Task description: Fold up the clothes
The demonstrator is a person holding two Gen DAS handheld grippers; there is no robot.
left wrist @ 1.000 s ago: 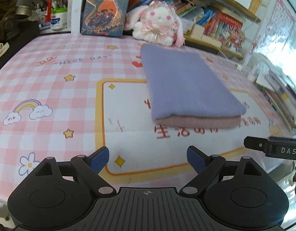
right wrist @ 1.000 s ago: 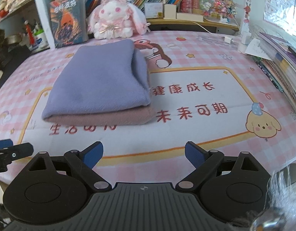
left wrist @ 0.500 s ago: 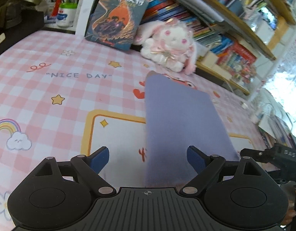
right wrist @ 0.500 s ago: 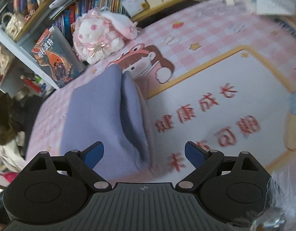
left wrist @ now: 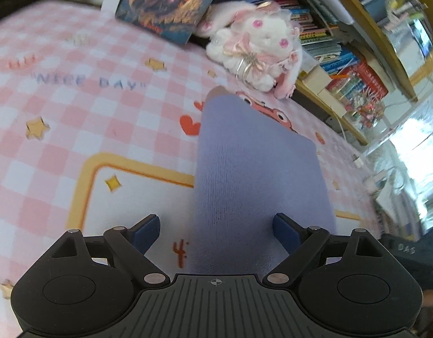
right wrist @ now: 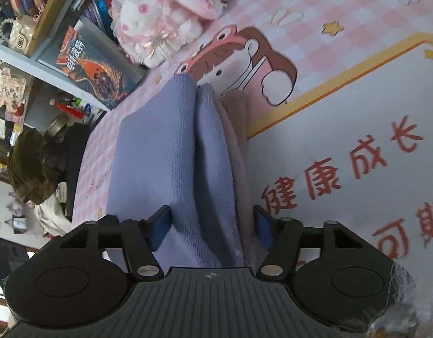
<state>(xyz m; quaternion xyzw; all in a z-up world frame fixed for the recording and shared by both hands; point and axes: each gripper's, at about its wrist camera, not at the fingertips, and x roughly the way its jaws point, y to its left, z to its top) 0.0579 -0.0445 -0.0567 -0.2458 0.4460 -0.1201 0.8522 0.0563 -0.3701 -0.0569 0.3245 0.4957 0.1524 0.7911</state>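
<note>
A folded purple garment (left wrist: 256,169) lies on the pink checked tablecloth (left wrist: 75,107), on top of a folded dusty-pink garment (right wrist: 239,129). My left gripper (left wrist: 216,231) is open and hovers over the near end of the purple cloth, which runs between its blue fingertips. My right gripper (right wrist: 211,222) has its jaws drawn in on the stack's folded edge, one pad pressing the purple garment (right wrist: 154,155), the other against the pink layer. In the left wrist view, the right gripper's black body (left wrist: 405,250) shows at the right edge.
A white and pink plush rabbit (left wrist: 258,45) (right wrist: 157,28) sits just beyond the stack's far end. A book (left wrist: 165,2) (right wrist: 95,70) leans against crowded bookshelves behind it. The printed tablecloth (right wrist: 371,112) stretches to the right of the stack.
Both grippers have come in low over the stack from its near edge. The right jaws have narrowed onto the folded edge. The left jaws stay wide.
</note>
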